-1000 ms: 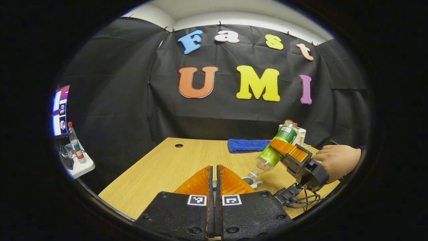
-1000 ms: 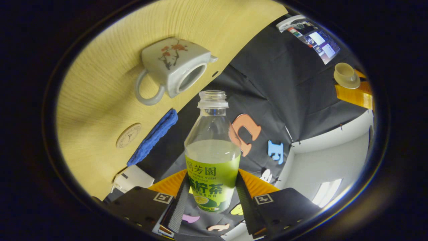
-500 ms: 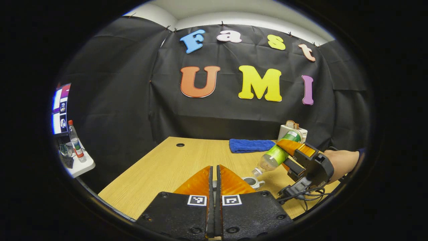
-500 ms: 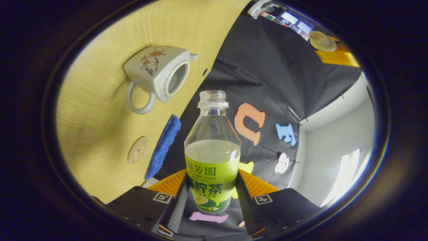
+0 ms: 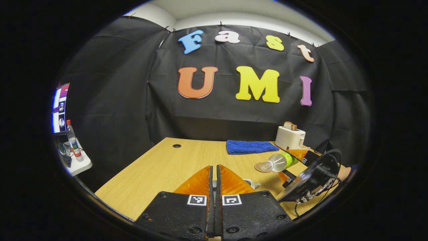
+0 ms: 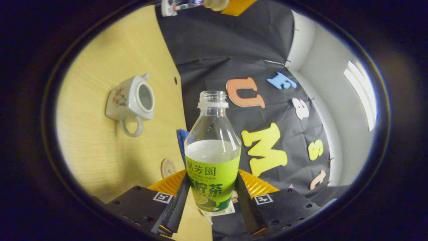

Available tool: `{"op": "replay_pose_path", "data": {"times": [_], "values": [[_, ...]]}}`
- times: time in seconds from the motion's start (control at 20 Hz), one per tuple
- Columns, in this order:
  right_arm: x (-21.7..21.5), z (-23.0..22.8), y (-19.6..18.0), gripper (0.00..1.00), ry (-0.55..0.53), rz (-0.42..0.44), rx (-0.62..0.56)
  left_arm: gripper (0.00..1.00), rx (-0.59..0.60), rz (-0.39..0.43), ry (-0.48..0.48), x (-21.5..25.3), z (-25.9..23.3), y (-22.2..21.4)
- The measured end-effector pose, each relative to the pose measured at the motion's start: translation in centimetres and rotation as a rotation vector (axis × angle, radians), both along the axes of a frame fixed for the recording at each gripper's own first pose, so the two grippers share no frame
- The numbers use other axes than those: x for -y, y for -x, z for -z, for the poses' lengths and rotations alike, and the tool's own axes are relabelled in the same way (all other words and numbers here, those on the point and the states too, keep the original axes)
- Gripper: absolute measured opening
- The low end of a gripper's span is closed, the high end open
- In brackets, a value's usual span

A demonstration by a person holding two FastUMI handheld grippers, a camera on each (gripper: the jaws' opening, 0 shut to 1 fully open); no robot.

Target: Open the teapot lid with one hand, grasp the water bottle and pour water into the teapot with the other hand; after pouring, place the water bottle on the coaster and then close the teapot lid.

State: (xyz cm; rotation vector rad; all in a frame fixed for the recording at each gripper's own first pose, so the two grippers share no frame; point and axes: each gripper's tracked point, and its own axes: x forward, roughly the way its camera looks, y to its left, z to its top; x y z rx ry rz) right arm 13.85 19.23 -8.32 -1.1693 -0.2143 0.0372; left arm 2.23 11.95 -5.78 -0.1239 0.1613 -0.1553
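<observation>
Wood-grain bench point(image 5: 167, 167) carries an open white teapot point(image 6: 130, 100) with a red floral print, its mouth uncovered and handle toward the camera in the right gripper view. Bottle point(image 6: 213, 150), uncapped, green label, partly filled with pale liquid: clamped at the label between both fingers of the right hand-held gripper point(image 6: 210, 194). In the left gripper view this bottle point(image 5: 277, 162) lies tilted nearly flat above the bench, mouth pointing left, held off to the right of the teapot point(image 5: 249, 183), of which a small part peeks out behind the near fingers; the right hand-held gripper point(image 5: 301, 160) shows behind it with cables trailing. Left hand-held gripper point(image 5: 214, 187): fingers pressed together; the lid point(image 5: 215, 2) appears in the right gripper view at the top edge, held by that gripper. Round coaster point(image 6: 168, 167) on the bench near the bottle's base. Blue cloth point(image 5: 250, 146) folded at the far edge. White toaster point(image 5: 290, 138) just beside the cloth, toast protruding. Side shelf point(image 5: 75, 164) at left with a small red-capped bottle point(image 5: 71, 137).
</observation>
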Motion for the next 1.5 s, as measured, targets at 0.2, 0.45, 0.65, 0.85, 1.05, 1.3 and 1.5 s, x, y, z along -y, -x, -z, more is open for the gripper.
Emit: {"op": "replay_pose_path", "data": {"times": [0.2, 0.45, 0.65, 0.85, 1.05, 1.3, 1.5], "values": [[0.2, -0.1, 0.9, 0.75, -0.234, -0.043, -0.080, 0.03, 0.008, 0.010, -0.013, 0.8, -0.4, 0.2], [1.6, -2.0, 1.4, 0.75, -0.422, -0.048, -0.115, 0.03, 0.009, 0.014, -0.006, 1.4, -0.3, -0.2], [3.0, -2.5, 0.5, 0.72, -0.647, -0.050, -0.194, 0.03, -0.002, 0.012, -0.018, 1.6, 0.2, -0.5], [2.7, -1.9, -2.1, 0.72, -0.914, -0.085, -0.343, 0.03, -0.003, 0.011, -0.010, 1.7, 0.2, -0.5], [2.4, -1.2, -5.2, 0.73, -1.125, -0.074, -0.471, 0.03, -0.009, 0.002, -0.001, 1.8, 0.4, -0.7], [1.8, -0.2, -9.6, 0.73, -1.185, -0.040, -0.507, 0.03, -0.010, 0.007, -0.016, 2.1, 0.4, -0.7], [0.4, 0.2, -12.5, 0.72, -1.168, -0.025, -0.510, 0.03, -0.001, 0.016, -0.023, 2.5, 0.1, -0.4]]}}
